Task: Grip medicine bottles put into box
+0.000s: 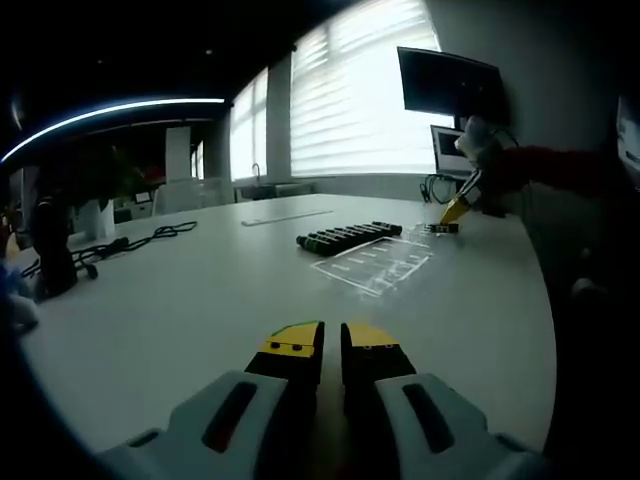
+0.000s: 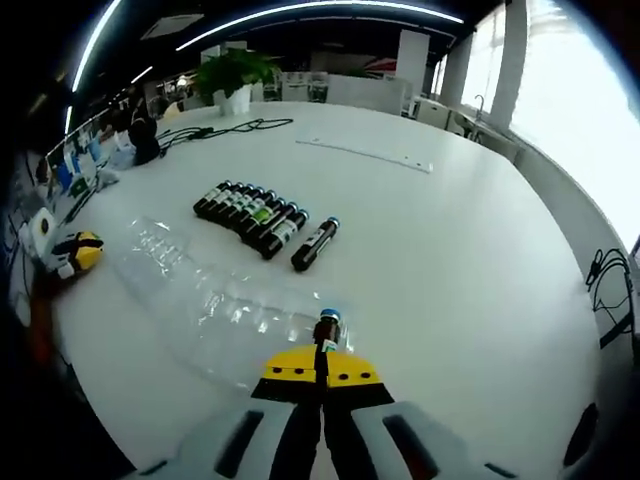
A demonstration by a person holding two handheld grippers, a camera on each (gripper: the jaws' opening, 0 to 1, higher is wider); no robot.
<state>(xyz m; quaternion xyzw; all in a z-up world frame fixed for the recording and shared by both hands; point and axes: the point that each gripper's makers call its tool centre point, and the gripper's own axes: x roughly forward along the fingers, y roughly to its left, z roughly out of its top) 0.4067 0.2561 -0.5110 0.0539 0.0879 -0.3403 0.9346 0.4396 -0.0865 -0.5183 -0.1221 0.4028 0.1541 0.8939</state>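
Two yellow-tipped grippers are working over a wide white table (image 2: pixel 470 260) in a dim office with bright blinds. In the right gripper view, the right gripper (image 2: pixel 322 366) is pinching a small dark medicine bottle (image 2: pixel 326 329) with a blue cap between jaws drawn almost together, and is holding it upright over the near edge of a clear plastic box (image 2: pixel 215 300), a compartmented tray lying flat on the table. Beyond the tray, a row of dark medicine bottles (image 2: pixel 248 213) is lying side by side on the tabletop, some with green labels, with one more bottle (image 2: pixel 314 244) lying on its own just beside the row's end; any writing on the labels is too small to read. A long clear ruler-like strip (image 2: pixel 365 154) is lying farther back, black cables (image 2: pixel 225 128) are trailing toward a potted plant (image 2: pixel 236 75), and the left gripper (image 2: pixel 80 252) is showing at the table's left edge. In the left gripper view, the left gripper (image 1: pixel 332 350) is hovering low over bare tabletop, well apart from the bottles, its jaws nearly together with only a thin gap between them and nothing in them. The same bottle row (image 1: pixel 348 236) and clear tray (image 1: pixel 375 265) are sitting across the table, where the right gripper (image 1: pixel 453 211), held by a red-sleeved arm (image 1: pixel 545 167), is tipping down by the tray's far corner. A dark monitor (image 1: pixel 450 85) is hanging above.
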